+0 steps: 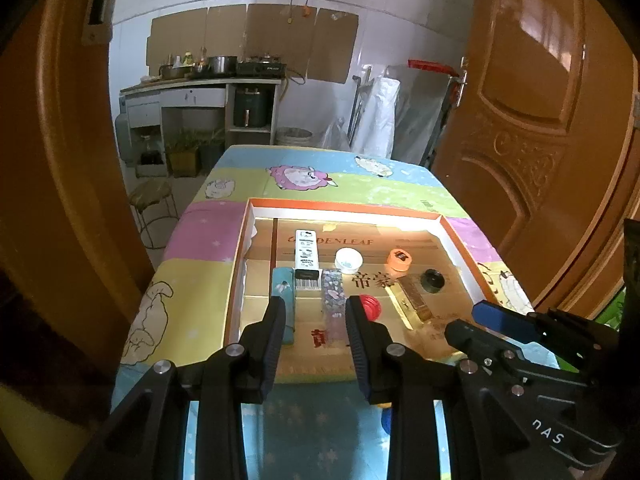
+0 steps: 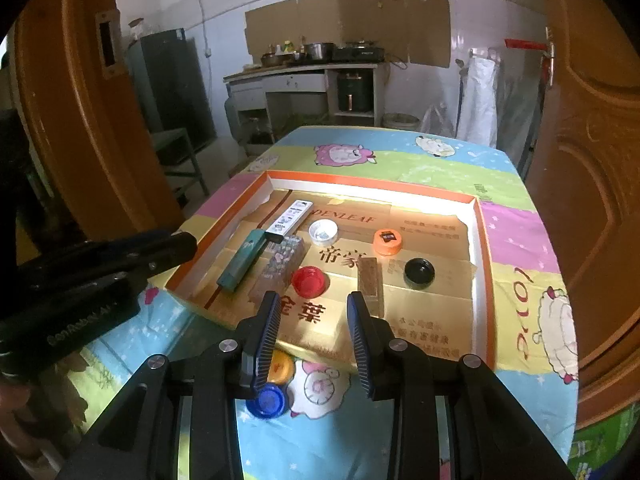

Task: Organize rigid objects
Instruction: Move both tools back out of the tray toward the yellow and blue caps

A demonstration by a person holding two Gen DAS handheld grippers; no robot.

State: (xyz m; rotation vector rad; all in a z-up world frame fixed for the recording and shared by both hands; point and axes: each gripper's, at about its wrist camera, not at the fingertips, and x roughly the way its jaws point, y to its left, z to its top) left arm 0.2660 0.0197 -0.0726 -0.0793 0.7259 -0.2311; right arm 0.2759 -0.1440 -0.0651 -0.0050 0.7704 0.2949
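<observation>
Gold cardboard lines the floor of a shallow orange-rimmed tray (image 2: 486, 240) that sits on a bench covered with a pastel sheep-print cloth (image 2: 400, 160).

In the right wrist view, the tray holds a white printed box (image 2: 289, 218) at upper left of centre, with a teal box (image 2: 242, 260) and a clear patterned box (image 2: 280, 260) just below it. A white cap (image 2: 324, 231) and an orange cap (image 2: 387, 241) lie across the middle, a red cap (image 2: 308, 280) below them, a brown box (image 2: 370, 280) right of the red cap, and a black cap (image 2: 419, 273) further right. Outside the tray, at lower centre of the frame, a blue cap (image 2: 267, 400) and a yellow cap (image 2: 282, 366) rest on the cloth, partly hidden behind the claw's left finger.

The right claw (image 2: 314, 312) hangs above the tray's near edge, its jaws parted narrowly with nothing between them. The left claw (image 1: 316, 316), seen in its own view, is likewise narrowly parted and empty, over the tray's near left part.
</observation>
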